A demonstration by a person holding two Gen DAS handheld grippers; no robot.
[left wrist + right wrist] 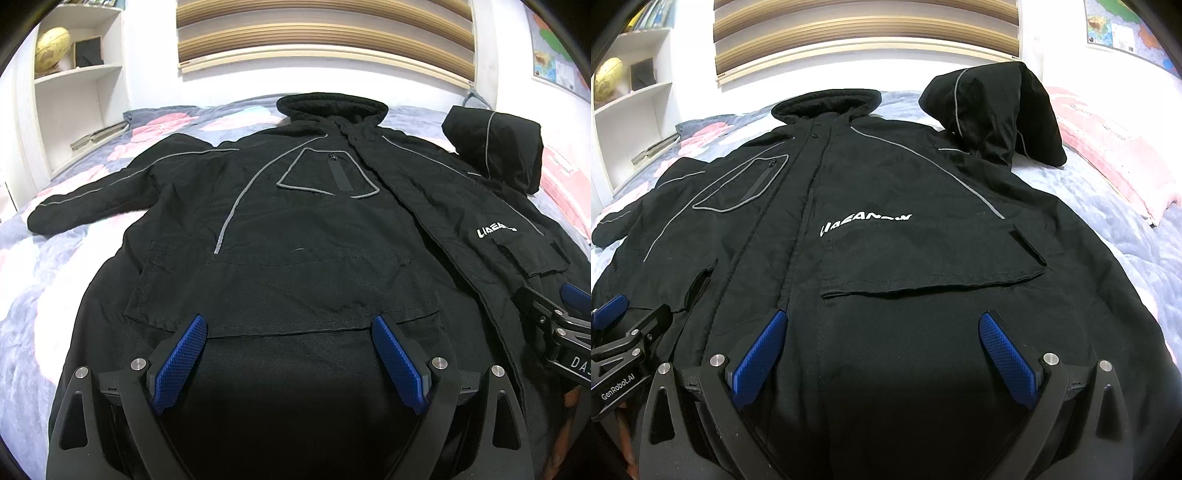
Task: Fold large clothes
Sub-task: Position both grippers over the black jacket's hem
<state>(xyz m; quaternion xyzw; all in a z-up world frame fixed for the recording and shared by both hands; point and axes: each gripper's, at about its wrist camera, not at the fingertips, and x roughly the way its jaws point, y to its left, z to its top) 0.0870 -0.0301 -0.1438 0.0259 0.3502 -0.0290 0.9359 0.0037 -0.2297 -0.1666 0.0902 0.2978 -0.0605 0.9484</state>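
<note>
Lying front-up across the bed [55,280], the black jacket [295,229] is spread nearly flat with its collar toward the headboard wall, which is a sensible starting layout for folding: body smoothed, sleeves free to bring inward. One sleeve [96,195] runs straight out over the floral quilt; the other sleeve [997,114] is bunched and standing up beside the shoulder — probably propped on its own folds, though the fisheye makes that hard to judge. The left gripper [288,325] hovers just above the hem, its jaws wide apart with nothing between them, and the right gripper [882,321] sits beside it over the other front panel, below the flap pocket [931,269], likewise spread and empty. Both being low at the hem suggests folding has not yet begun — likely the bottom edge or the rumpled sleeve comes first.
</note>
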